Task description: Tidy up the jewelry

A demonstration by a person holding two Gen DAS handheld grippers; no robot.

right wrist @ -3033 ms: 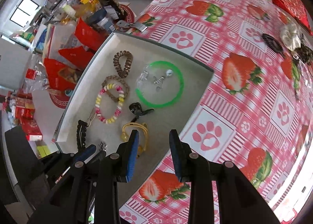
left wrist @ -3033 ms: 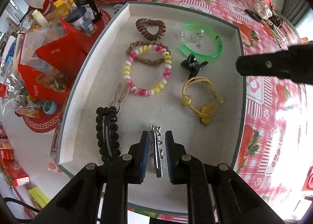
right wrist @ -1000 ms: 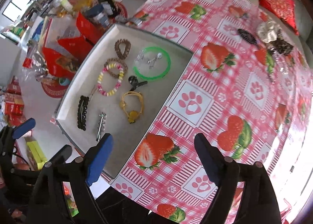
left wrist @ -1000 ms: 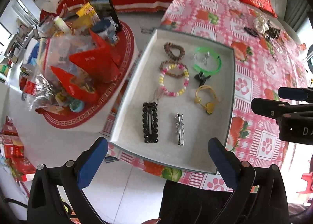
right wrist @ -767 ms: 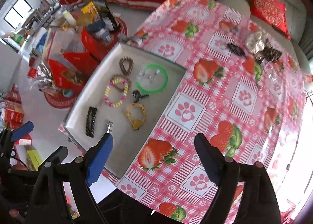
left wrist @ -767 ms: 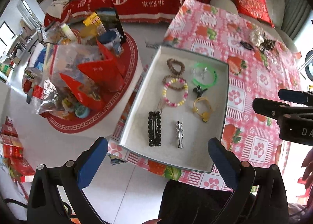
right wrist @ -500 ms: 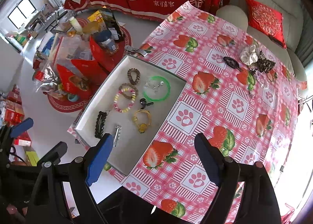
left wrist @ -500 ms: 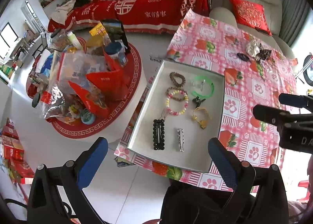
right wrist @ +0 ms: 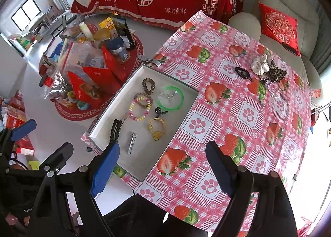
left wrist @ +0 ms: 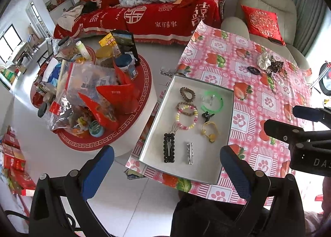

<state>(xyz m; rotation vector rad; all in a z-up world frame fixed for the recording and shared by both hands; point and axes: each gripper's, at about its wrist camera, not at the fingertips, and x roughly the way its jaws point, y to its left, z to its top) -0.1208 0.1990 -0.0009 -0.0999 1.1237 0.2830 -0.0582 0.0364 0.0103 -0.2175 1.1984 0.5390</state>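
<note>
A grey tray (left wrist: 223,154) (right wrist: 132,166) lies at the near left corner of the strawberry-print table. In it rest a silver clip (left wrist: 189,152) (right wrist: 131,140), a black beaded clip (left wrist: 169,147) (right wrist: 115,129), a yellow hair tie (left wrist: 209,130) (right wrist: 157,127), a pastel bead bracelet (left wrist: 186,117) (right wrist: 139,108), a green bangle (left wrist: 213,101) (right wrist: 170,97), a small black claw clip (left wrist: 207,115) and brown coil ties (left wrist: 187,93). My left gripper (left wrist: 165,175) hangs high above the tray, open and empty. My right gripper (right wrist: 163,171) is open and empty, high over the tablecloth.
Scrunchies and a black hair tie (right wrist: 266,69) lie at the table's far side. A round side table (left wrist: 93,96) piled with snack bags and jars stands left. A red-covered sofa (left wrist: 157,13) and a beige armchair (left wrist: 269,9) are behind. Dark-clothed legs (left wrist: 206,216) are below.
Both grippers have risen well above the table, so the tray looks smaller and more of the room shows. Three seconds ago the left gripper was at the silver clip; it now lies free.
</note>
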